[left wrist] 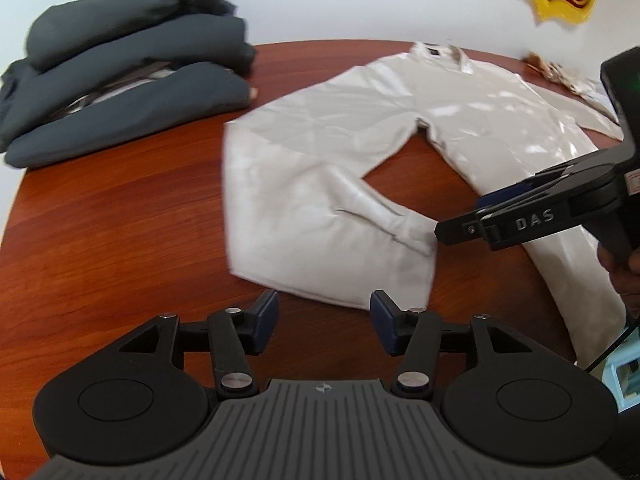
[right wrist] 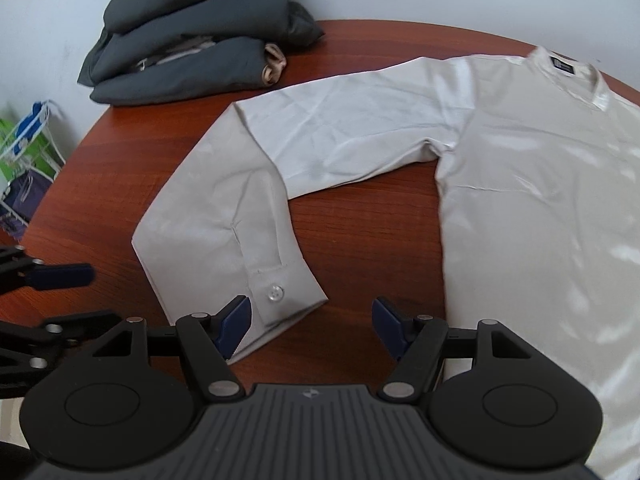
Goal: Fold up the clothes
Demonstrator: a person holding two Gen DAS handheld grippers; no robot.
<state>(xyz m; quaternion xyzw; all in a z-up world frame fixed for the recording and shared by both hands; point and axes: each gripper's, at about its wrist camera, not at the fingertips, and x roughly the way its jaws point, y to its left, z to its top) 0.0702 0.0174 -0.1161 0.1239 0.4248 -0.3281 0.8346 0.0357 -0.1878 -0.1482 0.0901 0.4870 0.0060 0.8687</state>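
Nearest, right gripper [right wrist: 311,322] jaws wide, holding nothing, its left pad [right wrist: 236,320] touching the buttoned cuff [right wrist: 280,294]; left gripper [left wrist: 324,322] equally wide, empty, just short of the sleeve's bent end. Beige shirt [right wrist: 540,184] flat on the table [right wrist: 360,232], collar toward the far edge, long axis near-to-far, sleeve bent back at the elbow. Folded dark clothes [right wrist: 192,40] stacked at the far left edge.

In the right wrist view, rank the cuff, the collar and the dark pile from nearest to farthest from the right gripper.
1. Cuff: at the right gripper, its left finger touching.
2. Collar: far right.
3. Dark pile: far left, near-tied with the collar.
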